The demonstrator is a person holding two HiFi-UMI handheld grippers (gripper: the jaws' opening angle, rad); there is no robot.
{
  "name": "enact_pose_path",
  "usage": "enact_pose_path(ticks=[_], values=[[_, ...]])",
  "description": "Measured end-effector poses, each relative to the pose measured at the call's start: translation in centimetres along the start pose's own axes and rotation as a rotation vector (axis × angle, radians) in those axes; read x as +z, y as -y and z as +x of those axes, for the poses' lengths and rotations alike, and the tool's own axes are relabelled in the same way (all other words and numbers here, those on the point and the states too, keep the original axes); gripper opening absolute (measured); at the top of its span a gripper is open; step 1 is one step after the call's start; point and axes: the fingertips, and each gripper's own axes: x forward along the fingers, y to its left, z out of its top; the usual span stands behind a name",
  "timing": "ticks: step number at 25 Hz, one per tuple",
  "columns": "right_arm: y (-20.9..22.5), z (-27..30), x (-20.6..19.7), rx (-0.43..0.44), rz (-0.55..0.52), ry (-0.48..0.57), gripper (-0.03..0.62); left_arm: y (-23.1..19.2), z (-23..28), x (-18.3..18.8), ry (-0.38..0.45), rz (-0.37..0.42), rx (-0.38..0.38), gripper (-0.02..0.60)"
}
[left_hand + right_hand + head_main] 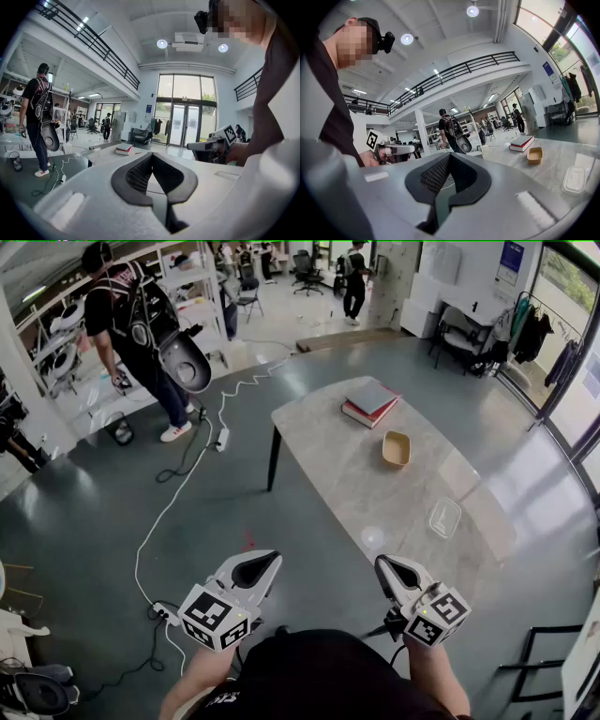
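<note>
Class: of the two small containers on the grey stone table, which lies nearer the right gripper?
The clear plastic box; the tan rounded bowl lies farther away, near the stacked books.

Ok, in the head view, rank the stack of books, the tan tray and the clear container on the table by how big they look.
1. The stack of books, clearly largest.
2 and 3. The tan tray and the clear container look about alike. The container lies nearer the camera, so I won't rank them against each other.
</note>
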Motion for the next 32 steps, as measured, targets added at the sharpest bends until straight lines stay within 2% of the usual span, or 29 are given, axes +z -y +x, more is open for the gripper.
enact_pose_path(ticks=[12, 17, 20, 25, 32], values=[[-2.5, 4.0, -1.7, 0.021, 0.015, -0.030, 0.000, -2.6, -3.3, -1.0, 0.003, -0.020, 0.019, -0.002], [-3.8, 6.3, -3.3, 0.012, 0.052, -0.055, 0.000, -4.6, -5.6, -3.4, -0.015, -0.051, 0.024, -0.002], [-3.2, 6.8, -3.5, -0.019, 0.076, -0.057, 0.002, -6.0, -6.2, -4.7, -0.031, -0.077, 0.027, -0.003], [-0.9, 5.8, -3.0, -0.098, 0.122, -0.048, 0.002, -6.9, -5.1, -5.1, -0.042, -0.094, 0.002, -0.003], [2.4, 3.9, -4.1, -0.166, 0.197, -0.054, 0.002, -5.6, 0.0, -4.1, -0.062, -0.060, -0.089, -0.003]])
